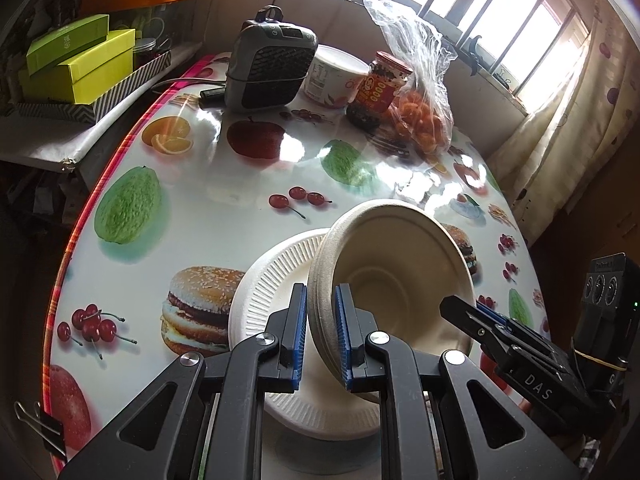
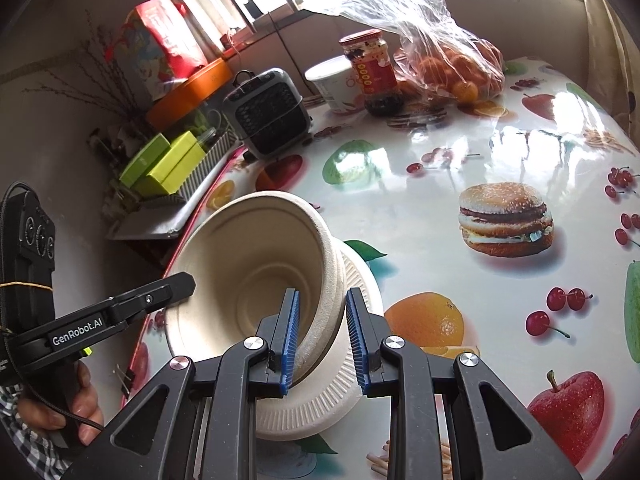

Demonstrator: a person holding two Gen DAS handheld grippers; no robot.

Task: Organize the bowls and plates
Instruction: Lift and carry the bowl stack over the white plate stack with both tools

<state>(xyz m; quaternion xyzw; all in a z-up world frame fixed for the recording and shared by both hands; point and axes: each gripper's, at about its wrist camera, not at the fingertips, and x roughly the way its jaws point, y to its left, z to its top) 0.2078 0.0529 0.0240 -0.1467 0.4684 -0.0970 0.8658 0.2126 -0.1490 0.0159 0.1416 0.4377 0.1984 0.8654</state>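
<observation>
A stack of beige paper bowls (image 1: 404, 268) is held tilted above a stack of white ribbed plates (image 1: 272, 280) on the fruit-print table. My left gripper (image 1: 322, 336) is shut on the left rim of the bowl stack. In the right wrist view the bowls (image 2: 256, 256) sit over the plates (image 2: 360, 288). My right gripper (image 2: 322, 344) straddles the bowls' right rim; its left pad touches the rim and a gap shows at the right pad. The right gripper also shows in the left wrist view (image 1: 476, 316), the left one in the right wrist view (image 2: 176, 284).
At the table's far end stand a grey fan heater (image 1: 272, 68), a white tub (image 1: 336, 76), a red-lidded jar (image 1: 380, 88) and a plastic bag of oranges (image 1: 420, 120). Green boxes (image 1: 80, 64) sit on a shelf at left. The table edge (image 1: 80, 240) curves at left.
</observation>
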